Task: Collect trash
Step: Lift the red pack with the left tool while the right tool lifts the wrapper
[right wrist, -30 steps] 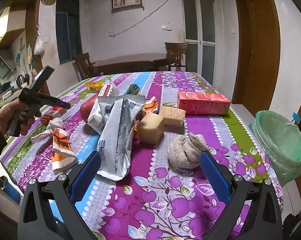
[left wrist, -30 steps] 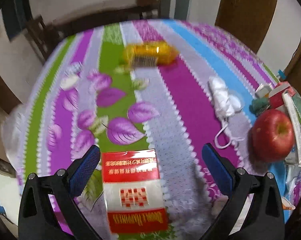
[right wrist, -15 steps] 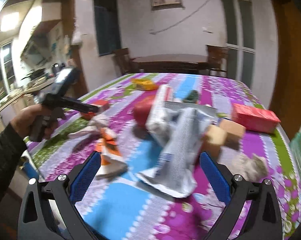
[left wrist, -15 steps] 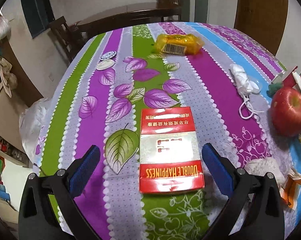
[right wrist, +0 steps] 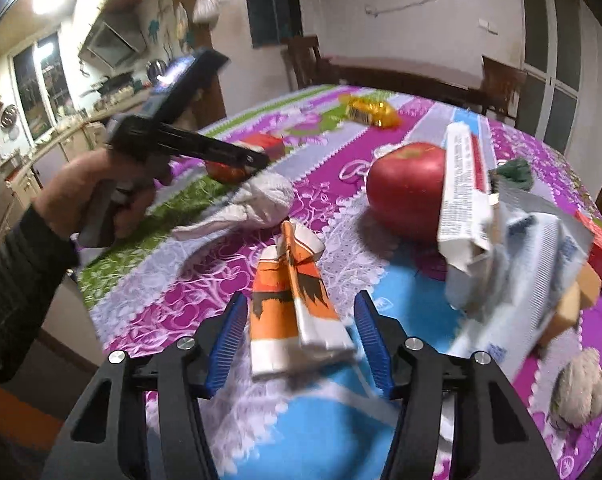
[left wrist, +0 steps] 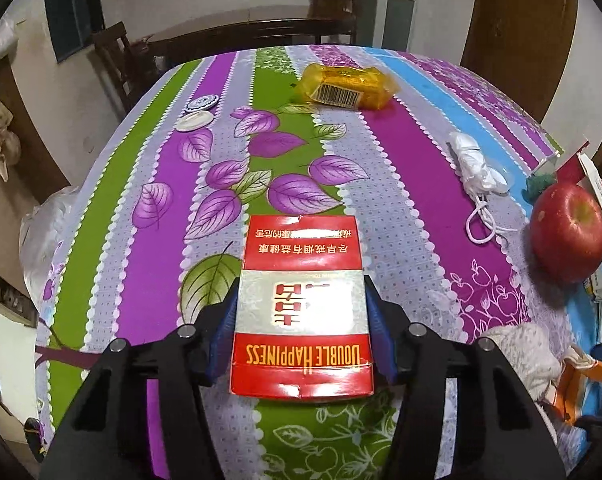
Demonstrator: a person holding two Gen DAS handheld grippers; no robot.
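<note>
A red and silver cigarette pack [left wrist: 301,304] lies flat on the striped tablecloth [left wrist: 149,264]. My left gripper [left wrist: 301,288] is closing, and its blue pads [left wrist: 225,332] touch both long sides of the pack. In the right wrist view a flattened orange and white wrapper [right wrist: 293,300] lies between the jaws of my right gripper [right wrist: 301,300]. Those jaws are closing too, with a gap still showing on each side of the wrapper. The same view shows a hand [right wrist: 97,196] holding the left gripper [right wrist: 205,148] over the pack [right wrist: 261,144].
A red apple [left wrist: 567,236] and a white mask with loops [left wrist: 475,164] lie at the right, a yellow packet [left wrist: 347,86] at the far end. Crumpled white tissue [right wrist: 261,200], a printed box [right wrist: 467,184] and white-blue bags [right wrist: 521,264] crowd the right gripper's surroundings.
The left jaws went from wide apart to touching the cigarette pack. The right gripper swung left from the pile of bags to the orange wrapper, and its jaws narrowed around it.
</note>
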